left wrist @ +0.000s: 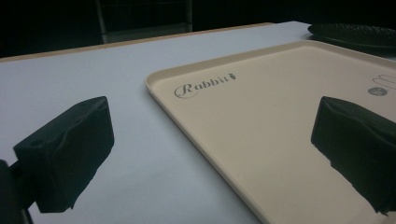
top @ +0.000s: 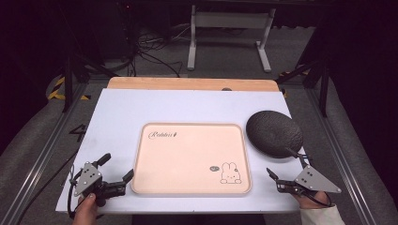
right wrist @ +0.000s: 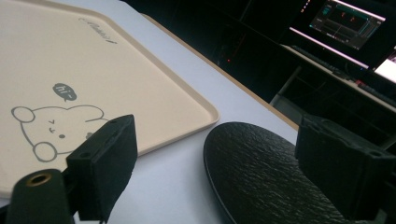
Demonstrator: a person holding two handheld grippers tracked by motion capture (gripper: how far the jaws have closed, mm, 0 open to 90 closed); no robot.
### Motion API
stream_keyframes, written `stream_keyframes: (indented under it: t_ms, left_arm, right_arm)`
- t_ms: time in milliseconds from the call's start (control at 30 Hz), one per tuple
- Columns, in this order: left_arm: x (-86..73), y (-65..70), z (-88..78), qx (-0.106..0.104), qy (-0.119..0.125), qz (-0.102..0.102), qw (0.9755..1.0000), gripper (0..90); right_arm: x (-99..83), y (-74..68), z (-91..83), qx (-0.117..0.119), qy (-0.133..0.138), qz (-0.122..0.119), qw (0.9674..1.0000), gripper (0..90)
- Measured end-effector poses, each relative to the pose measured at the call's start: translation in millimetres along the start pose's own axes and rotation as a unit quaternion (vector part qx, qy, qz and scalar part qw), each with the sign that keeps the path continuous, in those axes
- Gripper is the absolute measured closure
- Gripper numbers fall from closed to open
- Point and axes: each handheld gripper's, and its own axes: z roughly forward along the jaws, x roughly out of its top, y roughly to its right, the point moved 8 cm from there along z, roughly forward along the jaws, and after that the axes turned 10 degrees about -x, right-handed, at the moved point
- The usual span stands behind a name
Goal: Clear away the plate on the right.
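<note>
High view: one tray [top: 155, 154], one plate [top: 274, 133]

Tray [top: 187, 154]: beige, my side bears grey rabbit drawing [top: 230, 173], script lettering [top: 163, 135]. Plate [top: 274, 133]: black, pebbled texture. Table sheet [top: 122, 112]: white. My jaws: black.

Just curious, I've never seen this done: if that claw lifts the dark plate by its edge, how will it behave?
The dark plate looks stiff, so it probably won't flop. Its pebbled surface should give some hold. It lies flat and shallow, so it's unlikely to roll, but lifted by the rim it may tilt. The right claw stands open beside it.
</note>
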Motion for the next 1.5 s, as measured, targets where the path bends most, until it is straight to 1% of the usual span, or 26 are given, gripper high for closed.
stream_keyframes:
  t_ms: [133, 233, 333, 400, 500, 600, 800, 833, 933, 1033, 1100, 1133, 1167, 1200, 1300, 1333, 1367, 1400, 1500]
  left_arm:
    - [0.1, 0.2, 0.1, 0.001, 0.001, -0.001, 1.0, 0.3]
    - [0.1, 0.2, 0.1, 0.001, 0.001, -0.001, 1.0, 0.2]
    - [0.1, 0.2, 0.1, 0.001, 0.001, 0.0, 1.0, 0.3]
    - [0.1, 0.3, 0.1, 0.0, 0.0, 0.001, 1.0, 0.3]
    - [0.1, 0.3, 0.1, 0.0, 0.0, 0.001, 1.0, 0.3]
    - [0.0, 0.4, 0.1, 0.001, 0.0, 0.001, 1.0, 0.3]
    - [0.0, 0.4, -0.1, 0.0, 0.0, 0.002, 1.0, 0.3]
    - [0.0, 0.4, -0.1, 0.0, 0.0, 0.002, 1.0, 0.3]
    - [0.1, 0.3, 0.1, 0.001, 0.0, 0.001, 1.0, 0.3]
    - [0.0, 0.3, 0.2, 0.001, -0.001, 0.001, 1.0, 0.2]
    - [0.0, 0.4, 0.2, 0.001, -0.001, 0.001, 1.0, 0.3]
    - [0.0, 0.4, 0.2, 0.001, -0.001, 0.001, 1.0, 0.3]
    - [0.0, 0.4, 0.1, 0.001, -0.001, 0.001, 1.0, 0.2]
    - [0.0, 0.4, 0.1, 0.001, 0.0, 0.001, 1.0, 0.3]
    - [0.0, 0.3, 0.1, 0.001, 0.0, 0.001, 1.0, 0.3]
    - [0.0, 0.2, 0.1, 0.001, 0.0, 0.001, 1.0, 0.3]
    - [0.0, 0.2, 0.1, 0.001, 0.0, 0.001, 1.0, 0.3]
    - [0.0, 0.2, 0.1, 0.001, 0.0, 0.001, 1.0, 0.3]
    - [0.0, 0.2, 0.1, 0.001, 0.0, 0.0, 1.0, 0.3]
  right_arm:
    - [2.4, -1.5, -1.5, -0.009, 0.001, -0.033, 0.9994, 14.0]
    - [2.7, -2.2, -2.2, -0.017, 0.001, -0.062, 0.9979, 14.6]
    - [2.1, -3.2, -3.0, -0.02, 0.002, -0.083, 0.9964, 16.3]
    - [1.2, -3.2, -3.2, -0.024, 0.001, -0.101, 0.9946, 18.0]
    - [-0.9, -3.5, -3.9, -0.032, -0.004, -0.138, 0.99, 20.3]
    - [-2.1, -4.6, -4.8, -0.034, -0.007, -0.161, 0.9863, 21.7]
    - [-5.8, -7.0, -4.4, -0.046, -0.016, -0.216, 0.9751, 22.1]
    - [-6.6, -7.1, -3.9, -0.047, -0.017, -0.222, 0.9737, 22.2]
    - [-9.3, -6.9, -2.6, -0.05, -0.023, -0.231, 0.9715, 24.5]
    - [-12.4, -6.5, -2.1, -0.057, -0.026, -0.251, 0.9661, 28.1]
    - [-15.2, -5.9, -2.1, -0.06, -0.033, -0.259, 0.9634, 31.0]
    - [-16.9, -4.6, -1.5, -0.065, -0.037, -0.269, 0.9602, 32.2]
    - [-17.9, -4.1, -1.5, -0.069, -0.04, -0.272, 0.9589, 32.4]
    - [-19.3, -3.0, -1.0, -0.073, -0.043, -0.279, 0.9566, 32.4]
    - [-24.0, -1.6, 0.1, -0.079, -0.054, -0.289, 0.9525, 33.4]
    - [-25.4, -0.6, 0.8, -0.081, -0.055, -0.302, 0.9484, 33.9]
    - [-27.0, -0.3, 1.5, -0.081, -0.057, -0.311, 0.9453, 34.5]
    - [-29.1, 0.3, 2.3, -0.083, -0.062, -0.321, 0.9413, 35.2]
    - [-33.1, 0.2, 4.6, -0.082, -0.07, -0.342, 0.9336, 36.9]
